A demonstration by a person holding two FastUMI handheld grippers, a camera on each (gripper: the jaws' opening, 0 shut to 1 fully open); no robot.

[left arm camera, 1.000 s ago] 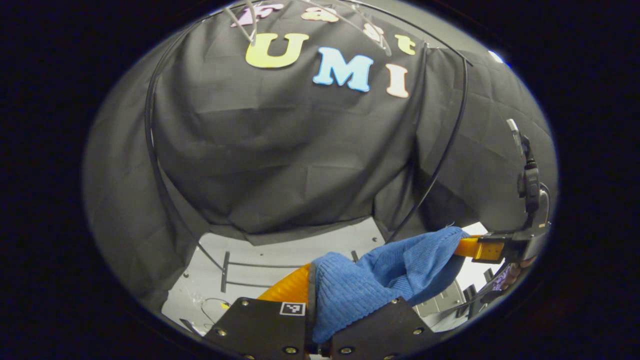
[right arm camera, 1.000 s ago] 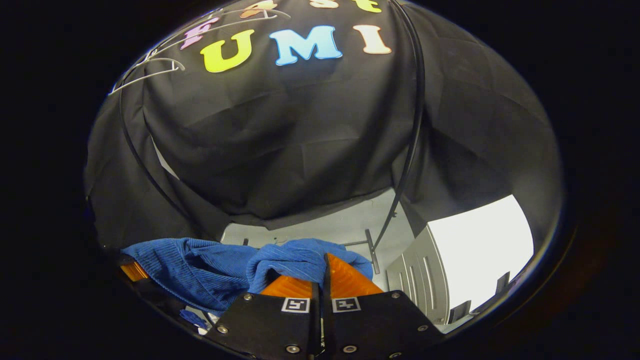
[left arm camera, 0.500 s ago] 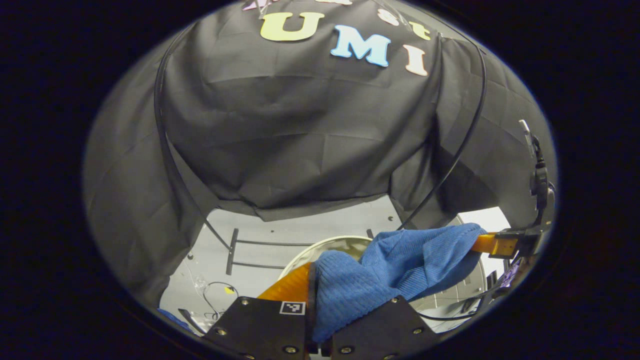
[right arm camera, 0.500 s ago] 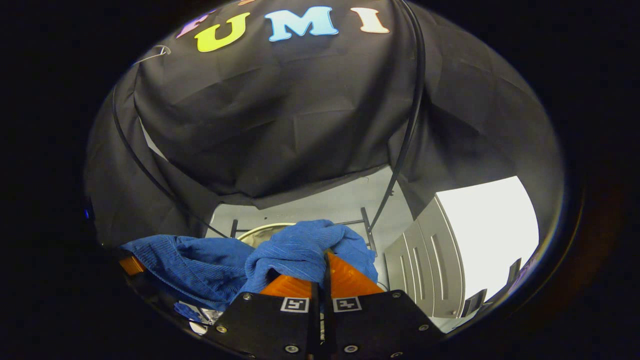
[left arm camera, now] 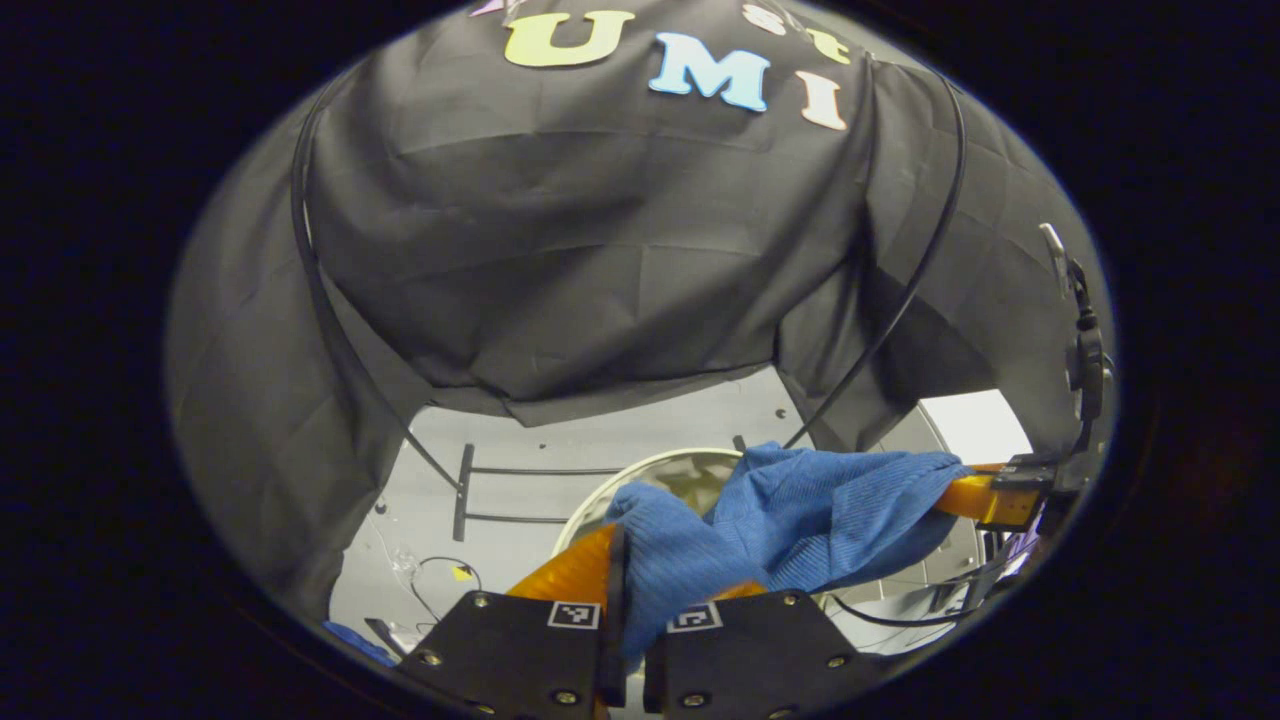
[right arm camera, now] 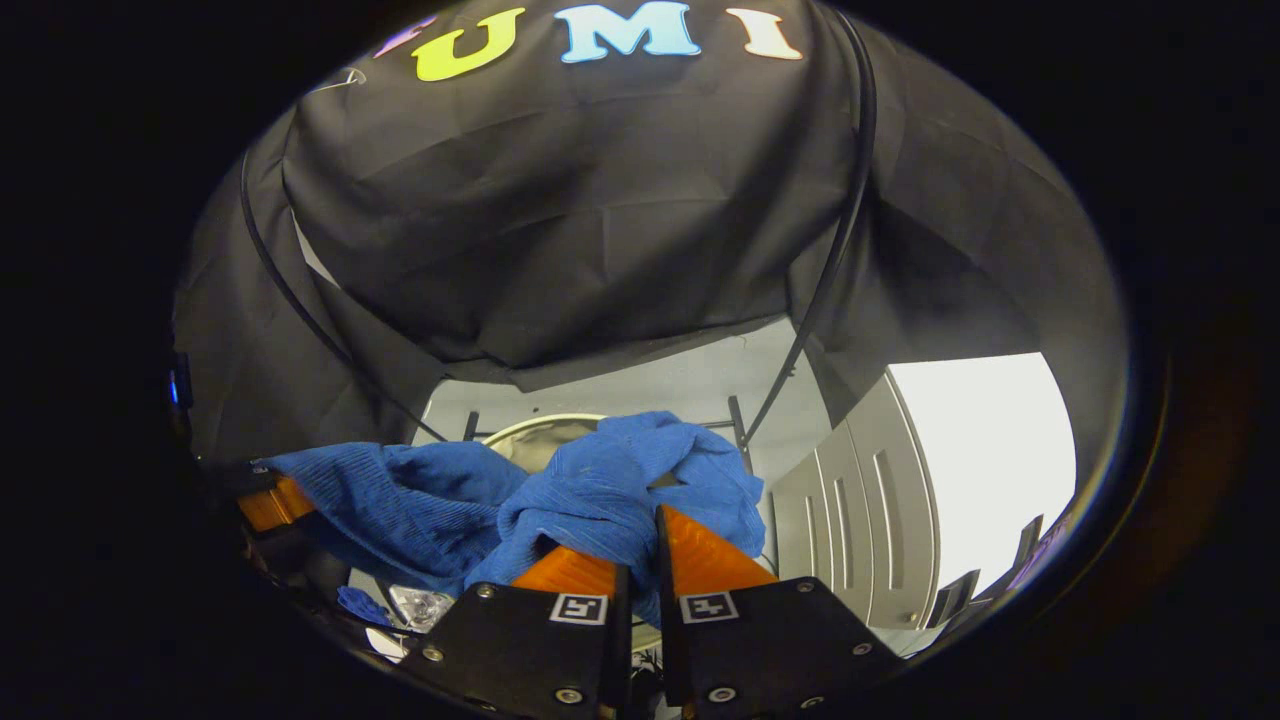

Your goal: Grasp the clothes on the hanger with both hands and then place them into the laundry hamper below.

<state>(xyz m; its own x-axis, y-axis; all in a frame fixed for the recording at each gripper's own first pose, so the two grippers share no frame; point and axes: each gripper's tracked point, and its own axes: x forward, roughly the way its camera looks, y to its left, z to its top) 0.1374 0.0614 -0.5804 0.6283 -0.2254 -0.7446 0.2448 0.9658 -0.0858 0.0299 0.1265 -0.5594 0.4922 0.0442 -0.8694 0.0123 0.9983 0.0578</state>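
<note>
Holding the blue garment point(left arm camera: 800, 520) between them, both claws hang above the round laundry hamper point(left arm camera: 640, 480), whose pale rim shows on the floor beneath the cloth. The left claw point(left arm camera: 625, 590) is clenched on one bunched end, with fabric pinched between its fingers. The right claw point(right arm camera: 640, 560) is clenched on the other end; in the left gripper view it point(left arm camera: 985, 495) sits at the far right, the cloth sagging between the two.

The step in hand looks like the lowering into the hamper. To do it well, I judge both claws should come down together and stay centred over the opening, drawing a little closer so the slack middle drops inside the rim rather than draping over it. Letting go should wait until most of the cloth is below the rim, and both sides should release at once, or the garment may swing and catch on the edge.
</note>
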